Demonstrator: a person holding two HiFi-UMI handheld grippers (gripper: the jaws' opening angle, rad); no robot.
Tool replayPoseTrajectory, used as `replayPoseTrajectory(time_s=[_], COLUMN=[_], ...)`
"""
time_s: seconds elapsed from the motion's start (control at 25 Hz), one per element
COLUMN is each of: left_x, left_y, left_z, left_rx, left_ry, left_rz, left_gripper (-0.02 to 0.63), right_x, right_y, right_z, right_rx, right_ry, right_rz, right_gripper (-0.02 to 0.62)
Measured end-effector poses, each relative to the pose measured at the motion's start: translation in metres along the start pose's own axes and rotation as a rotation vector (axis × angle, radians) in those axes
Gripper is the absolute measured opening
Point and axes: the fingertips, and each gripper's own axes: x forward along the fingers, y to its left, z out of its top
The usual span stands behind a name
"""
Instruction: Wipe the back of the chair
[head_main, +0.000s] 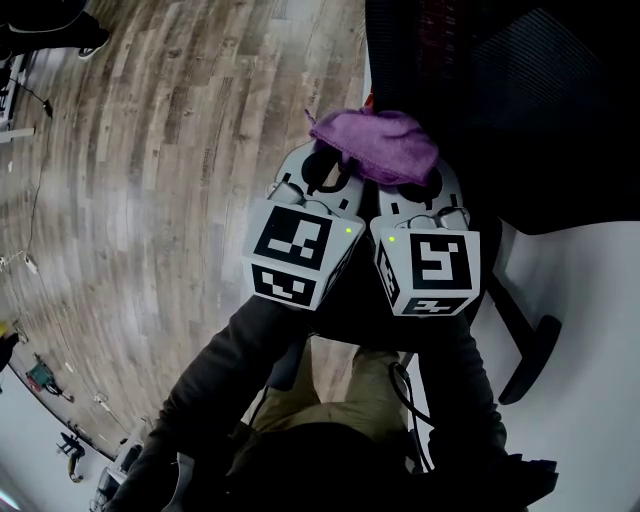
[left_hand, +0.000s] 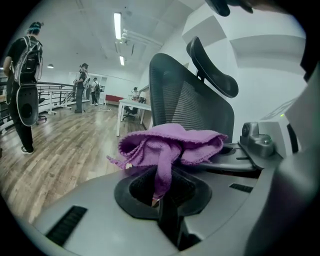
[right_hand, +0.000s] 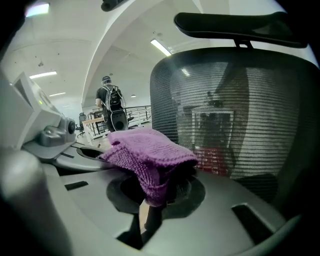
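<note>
A purple cloth (head_main: 375, 143) lies bunched across the front ends of both grippers, which I hold side by side. My left gripper (head_main: 322, 172) is shut on a fold of the purple cloth (left_hand: 167, 145) that hangs down between its jaws (left_hand: 161, 200). My right gripper (head_main: 415, 180) is shut on the other end of the purple cloth (right_hand: 145, 157). The chair's black mesh back (right_hand: 235, 115) stands close in front of the right gripper (right_hand: 150, 205), with the headrest (right_hand: 240, 24) above. The same chair back (left_hand: 192, 100) appears ahead and to the right in the left gripper view.
The chair's dark base leg (head_main: 530, 350) reaches over the white floor at the right; wood flooring (head_main: 150, 200) spreads to the left. A person (left_hand: 25, 85) stands far left, others (left_hand: 80, 87) and a white table (left_hand: 132, 107) farther back. A person with a backpack (right_hand: 110, 107) stands beyond.
</note>
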Motion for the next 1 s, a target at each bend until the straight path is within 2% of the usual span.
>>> replayPoseTrajectory(time_s=[0.4,1.0], left_x=[0.008,0.031], left_y=[-0.008,-0.043], left_z=[-0.020,-0.013], left_rx=[-0.006,0.042], left_ry=[0.020,0.035], left_rz=[-0.012,-0.056], left_gripper=[0.046,0.044], right_x=[-0.002,-0.018], right_y=[-0.006,-0.046], right_z=[-0.023,-0.025], right_rx=[0.034,0.076], right_ry=[0.018,0.011], right_rz=[0.000,-0.033], right_gripper=[0.048,0.048])
